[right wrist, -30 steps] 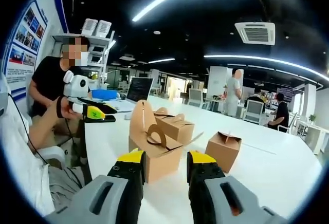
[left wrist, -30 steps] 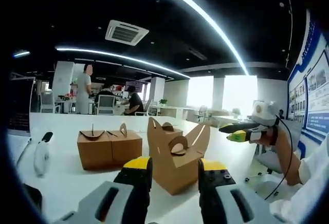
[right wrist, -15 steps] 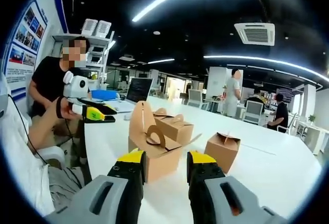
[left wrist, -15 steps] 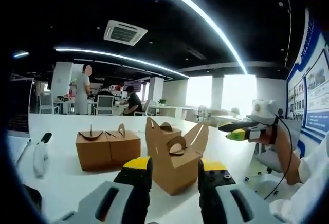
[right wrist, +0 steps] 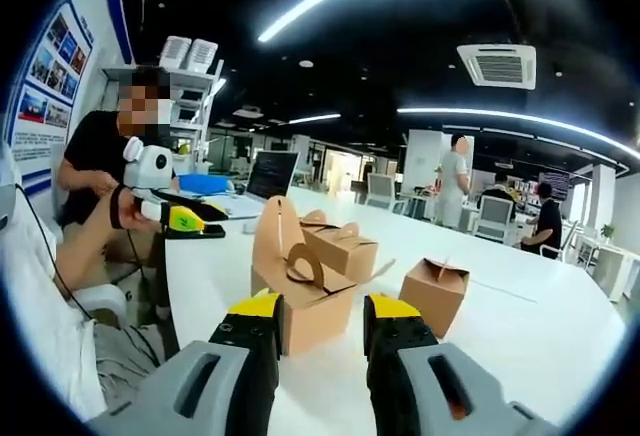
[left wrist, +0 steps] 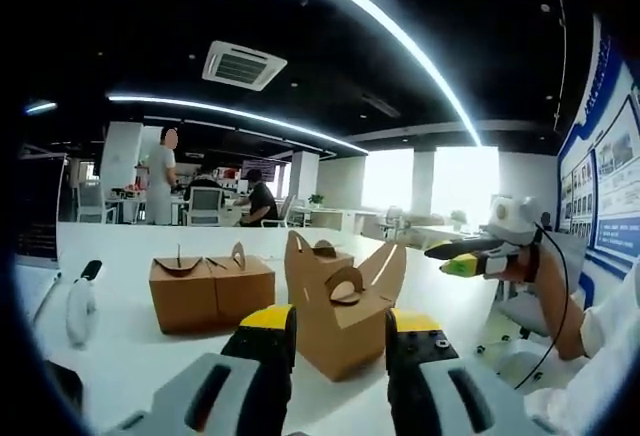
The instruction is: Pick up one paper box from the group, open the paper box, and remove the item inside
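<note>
In the left gripper view, the left gripper (left wrist: pixel 338 328) rises at six o'clock with its yellow-tipped jaws parted and nothing between them; the opened paper box (left wrist: pixel 343 306), flaps and handle tabs standing up, sits on the white desk (left wrist: pixel 120 351) just beyond the jaw tips. At about nine o'clock from it stand two closed paper boxes (left wrist: pixel 212 289) side by side, touching each other. A white handheld device (left wrist: pixel 79 305) lies on the desk farther toward nine o'clock. At three o'clock the right gripper (left wrist: pixel 458 256) is held up off the desk in a hand, its jaws close together, though I cannot tell whether they are fully closed. In the right gripper view, the right gripper (right wrist: pixel 316 329) rises at six o'clock, jaws apart and empty, with the opened paper box (right wrist: pixel 298 291) just ahead of them, a closed box (right wrist: pixel 343 247) behind it and another closed box (right wrist: pixel 434 293) at two o'clock. The left gripper (right wrist: pixel 185 219) shows at nine o'clock. An open laptop (right wrist: pixel 269 176) stands at the desk's far end.
</note>
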### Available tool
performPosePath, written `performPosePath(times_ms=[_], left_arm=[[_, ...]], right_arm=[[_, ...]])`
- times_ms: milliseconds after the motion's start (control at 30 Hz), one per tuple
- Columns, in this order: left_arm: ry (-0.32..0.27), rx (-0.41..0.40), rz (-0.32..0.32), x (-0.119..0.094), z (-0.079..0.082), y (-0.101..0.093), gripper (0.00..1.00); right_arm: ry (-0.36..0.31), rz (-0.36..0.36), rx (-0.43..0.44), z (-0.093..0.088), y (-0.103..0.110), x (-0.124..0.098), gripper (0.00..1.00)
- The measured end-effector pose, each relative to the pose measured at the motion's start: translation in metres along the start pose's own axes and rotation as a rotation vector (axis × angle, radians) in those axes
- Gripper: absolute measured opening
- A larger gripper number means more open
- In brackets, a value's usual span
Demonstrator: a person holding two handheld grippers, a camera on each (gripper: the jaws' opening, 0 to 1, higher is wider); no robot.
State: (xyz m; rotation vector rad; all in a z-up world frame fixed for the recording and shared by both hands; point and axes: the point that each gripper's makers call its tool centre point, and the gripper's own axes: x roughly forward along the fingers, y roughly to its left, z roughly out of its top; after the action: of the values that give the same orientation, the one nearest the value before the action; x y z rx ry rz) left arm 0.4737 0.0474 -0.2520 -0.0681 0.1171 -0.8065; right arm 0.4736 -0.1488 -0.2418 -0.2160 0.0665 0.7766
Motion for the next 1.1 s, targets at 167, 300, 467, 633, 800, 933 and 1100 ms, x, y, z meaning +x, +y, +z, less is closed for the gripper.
performPosePath(times_ms=[167, 300, 467, 633, 800, 933, 1100], left_arm=[[0.001, 0.003, -0.003, 0.001, 0.000, -0.002, 0.37], [0.000, 0.008, -0.009, 0.002, 0.001, -0.004, 0.37], [0.000, 0.011, -0.006, 0.002, 0.001, -0.003, 0.37], [-0.001, 0.021, -0.015, 0.001, 0.002, -0.007, 0.37], [0.012, 0.022, -0.020, 0.006, -0.003, -0.009, 0.37], [0.018, 0.023, -0.027, 0.008, -0.004, -0.010, 0.37], [0.014, 0.026, -0.030, 0.008, -0.003, -0.011, 0.37]], right_arm=[[-0.007, 0.000, -0.006, 0.003, 0.002, -0.003, 0.33], [-0.001, 0.003, -0.004, 0.000, 0.002, 0.000, 0.33], [0.007, 0.006, -0.004, -0.002, 0.003, 0.003, 0.33], [-0.003, 0.022, -0.020, 0.005, 0.013, 0.006, 0.33], [0.003, 0.059, -0.053, 0.013, 0.027, 0.021, 0.33], [0.011, 0.096, -0.093, 0.025, 0.036, 0.034, 0.33], [0.023, 0.103, -0.110, 0.032, 0.031, 0.048, 0.33]])
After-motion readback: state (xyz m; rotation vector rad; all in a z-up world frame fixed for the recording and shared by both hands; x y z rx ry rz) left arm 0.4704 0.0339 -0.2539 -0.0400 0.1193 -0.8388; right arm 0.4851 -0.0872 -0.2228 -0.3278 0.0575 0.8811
